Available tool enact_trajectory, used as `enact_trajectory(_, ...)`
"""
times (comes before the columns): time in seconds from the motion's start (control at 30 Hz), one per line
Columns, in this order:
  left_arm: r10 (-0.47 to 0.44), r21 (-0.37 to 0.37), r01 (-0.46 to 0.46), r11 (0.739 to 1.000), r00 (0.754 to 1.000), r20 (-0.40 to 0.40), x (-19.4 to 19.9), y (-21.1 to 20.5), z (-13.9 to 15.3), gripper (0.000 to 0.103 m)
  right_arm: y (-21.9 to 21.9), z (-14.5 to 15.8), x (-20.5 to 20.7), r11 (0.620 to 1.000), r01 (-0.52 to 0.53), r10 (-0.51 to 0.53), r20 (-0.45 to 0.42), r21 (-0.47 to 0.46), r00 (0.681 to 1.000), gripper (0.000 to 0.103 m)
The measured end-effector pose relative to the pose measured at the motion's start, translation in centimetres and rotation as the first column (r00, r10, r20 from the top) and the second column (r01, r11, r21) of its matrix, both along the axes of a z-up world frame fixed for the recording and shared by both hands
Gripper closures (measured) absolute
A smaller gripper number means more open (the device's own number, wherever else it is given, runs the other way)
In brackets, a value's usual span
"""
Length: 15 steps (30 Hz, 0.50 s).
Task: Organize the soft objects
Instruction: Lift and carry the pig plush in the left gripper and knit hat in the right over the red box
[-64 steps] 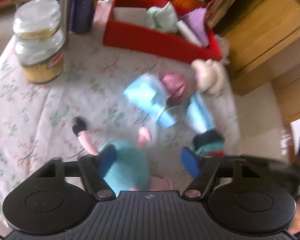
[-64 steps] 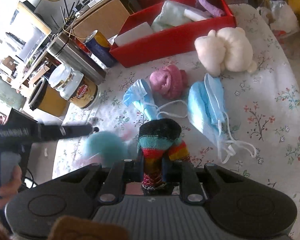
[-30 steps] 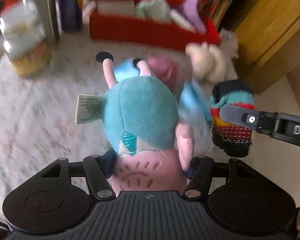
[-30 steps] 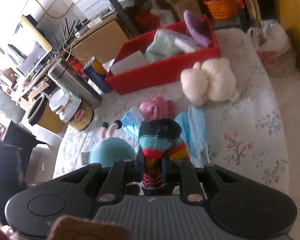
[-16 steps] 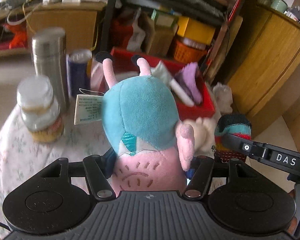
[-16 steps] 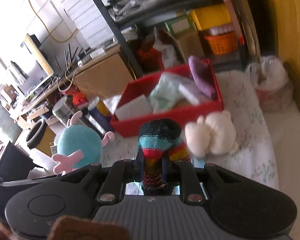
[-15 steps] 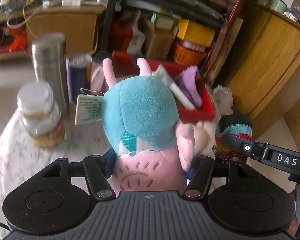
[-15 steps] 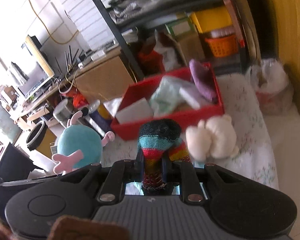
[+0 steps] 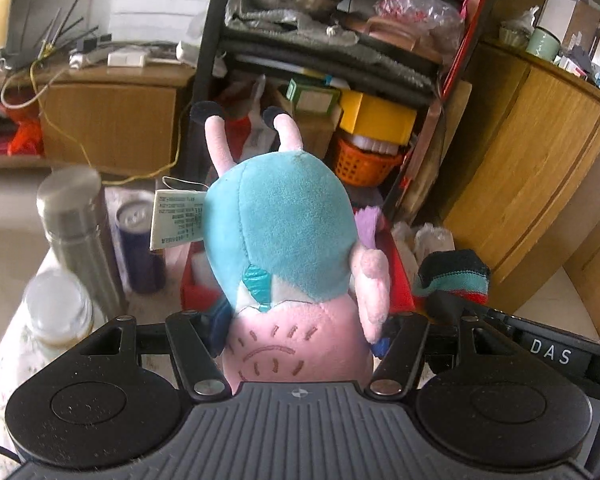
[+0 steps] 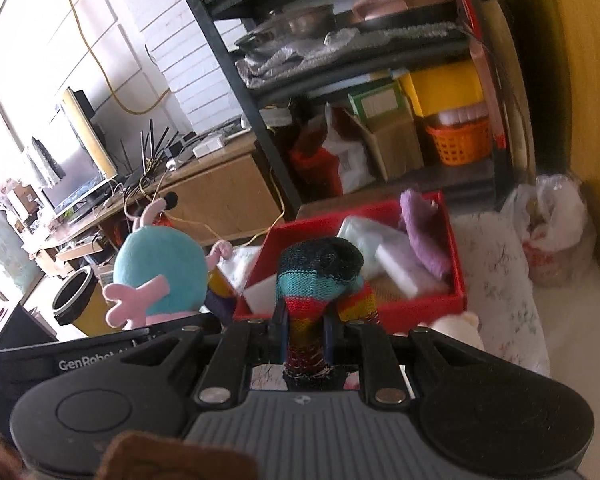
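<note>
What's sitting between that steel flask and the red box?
A blue can stands between the flask and the red box; the left wrist view shows it.

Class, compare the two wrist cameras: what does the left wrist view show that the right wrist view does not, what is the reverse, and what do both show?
Only the left wrist view: a steel flask and a clear glass jar.
Only the right wrist view: a flat-screen monitor and a white plastic bag.
Both: the teal-and-pink plush toy clamped in the left gripper, the striped knitted sock clamped in the right gripper, and the red box.
</note>
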<state>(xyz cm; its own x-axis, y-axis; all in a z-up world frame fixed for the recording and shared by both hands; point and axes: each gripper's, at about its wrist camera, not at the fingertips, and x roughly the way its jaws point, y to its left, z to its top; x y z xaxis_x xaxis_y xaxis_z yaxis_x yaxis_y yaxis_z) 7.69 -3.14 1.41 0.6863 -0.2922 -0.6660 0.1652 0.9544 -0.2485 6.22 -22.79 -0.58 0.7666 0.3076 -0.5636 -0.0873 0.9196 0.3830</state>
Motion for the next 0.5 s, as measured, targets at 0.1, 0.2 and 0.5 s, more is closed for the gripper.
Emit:
enact_trajectory(0.1,0.008,-0.006,-0.008,1.0,1.0,0.011,0.9,0.0,0.3,0.04,-0.4,0.3,0.8,1.0,0.016,-0.016,0.01,-0.004,1.0,0.103)
enact_trajectory(0.2,0.014,-0.005,-0.013,1.0,1.0,0.022,1.7,-0.2,0.4,0.039,-0.7,0.4,1.7,0.999,0.032,-0.031,0.014,-0.005,0.999,0.103)
enact_trajectory(0.5,0.012,0.006,-0.012,1.0,0.999,0.037,3.8,-0.9,0.4,0.039,-0.5,0.9,4.0,0.998,0.049,-0.048,0.03,-0.026,0.998,0.103)
